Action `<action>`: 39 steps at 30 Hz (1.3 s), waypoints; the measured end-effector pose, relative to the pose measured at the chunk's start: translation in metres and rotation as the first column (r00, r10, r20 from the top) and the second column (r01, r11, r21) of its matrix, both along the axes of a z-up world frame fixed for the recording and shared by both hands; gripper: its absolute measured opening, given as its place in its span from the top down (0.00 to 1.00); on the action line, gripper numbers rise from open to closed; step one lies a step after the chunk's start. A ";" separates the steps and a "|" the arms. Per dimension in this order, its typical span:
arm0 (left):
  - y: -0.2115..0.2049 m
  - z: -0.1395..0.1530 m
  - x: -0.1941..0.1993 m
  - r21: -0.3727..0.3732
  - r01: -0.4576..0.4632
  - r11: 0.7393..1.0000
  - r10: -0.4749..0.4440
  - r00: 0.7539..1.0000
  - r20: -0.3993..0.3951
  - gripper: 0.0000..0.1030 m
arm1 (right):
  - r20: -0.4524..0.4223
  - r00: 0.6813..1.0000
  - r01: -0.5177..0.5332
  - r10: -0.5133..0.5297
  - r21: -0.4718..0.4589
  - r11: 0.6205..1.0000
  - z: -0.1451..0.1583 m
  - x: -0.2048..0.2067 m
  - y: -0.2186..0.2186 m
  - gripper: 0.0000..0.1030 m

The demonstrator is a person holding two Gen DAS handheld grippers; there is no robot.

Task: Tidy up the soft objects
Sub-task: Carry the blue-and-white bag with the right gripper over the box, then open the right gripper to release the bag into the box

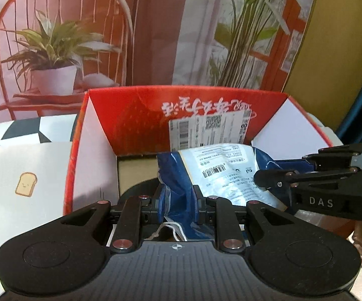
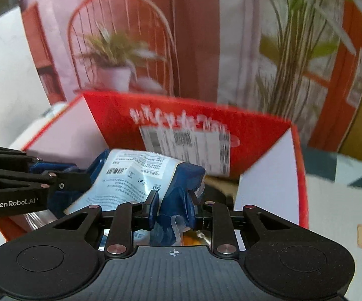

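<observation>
A soft blue bag with a white printed label (image 1: 221,168) hangs over the open red cardboard box (image 1: 181,95), held at both ends. My left gripper (image 1: 177,202) is shut on the bag's crumpled blue left end. My right gripper (image 1: 258,179) comes in from the right and pinches the bag's other end. In the right wrist view the same bag (image 2: 130,173) stretches from my right gripper (image 2: 173,200), shut on its blue end, to the left gripper (image 2: 85,178) at the left. The red box (image 2: 181,107) lies just behind, its floor mostly hidden by the bag.
A white cloth with a toast print (image 1: 25,188) lies left of the box, with a black-and-white patterned cushion (image 1: 28,130) behind it. A printed backdrop of a chair and plants (image 1: 55,50) stands behind the box. Something orange (image 2: 191,240) shows under the bag.
</observation>
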State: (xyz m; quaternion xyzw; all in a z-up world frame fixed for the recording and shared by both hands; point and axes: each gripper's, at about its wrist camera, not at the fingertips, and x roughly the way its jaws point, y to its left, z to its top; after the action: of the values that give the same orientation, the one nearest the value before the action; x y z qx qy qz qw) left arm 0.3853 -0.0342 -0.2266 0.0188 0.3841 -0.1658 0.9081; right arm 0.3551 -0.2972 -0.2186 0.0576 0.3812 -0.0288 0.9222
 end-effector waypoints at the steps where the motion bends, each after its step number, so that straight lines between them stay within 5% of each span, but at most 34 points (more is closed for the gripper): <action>1: -0.001 0.000 0.000 0.008 0.001 1.000 -0.001 1.000 0.002 0.78 | -0.018 1.000 0.003 -0.003 0.003 1.000 -0.001 0.001 0.000 0.79; 9: 0.001 0.001 -0.001 0.001 -0.005 1.000 0.005 1.000 0.004 0.78 | -0.051 0.998 0.026 -0.026 0.002 1.000 -0.003 0.003 0.002 0.76; 15: 0.005 0.011 -0.011 -0.004 -0.018 1.000 0.018 0.997 0.074 0.64 | -0.043 0.996 0.081 -0.081 -0.003 0.997 -0.002 0.002 -0.001 0.74; 20: 0.006 0.020 -0.020 -0.005 -0.021 1.000 0.022 0.994 0.108 0.63 | -0.030 0.989 0.143 -0.142 0.021 0.990 -0.001 0.000 -0.008 0.72; 31: 0.009 0.041 -0.054 0.009 0.000 1.000 -0.001 0.982 0.189 0.33 | 0.146 0.975 0.161 -0.170 0.066 0.985 0.016 -0.032 -0.012 0.40; 39: 0.014 0.050 -0.082 -0.021 0.006 1.000 -0.002 0.977 0.212 0.33 | 0.213 0.964 0.147 -0.158 0.069 0.987 0.031 -0.065 -0.011 0.34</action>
State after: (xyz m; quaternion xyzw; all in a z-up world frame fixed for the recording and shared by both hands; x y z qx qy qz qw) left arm 0.3033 -0.0197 -0.1769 0.0273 0.2832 -0.1689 0.9437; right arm 0.2904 -0.3078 -0.1877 0.1137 0.2729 -0.0832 0.9517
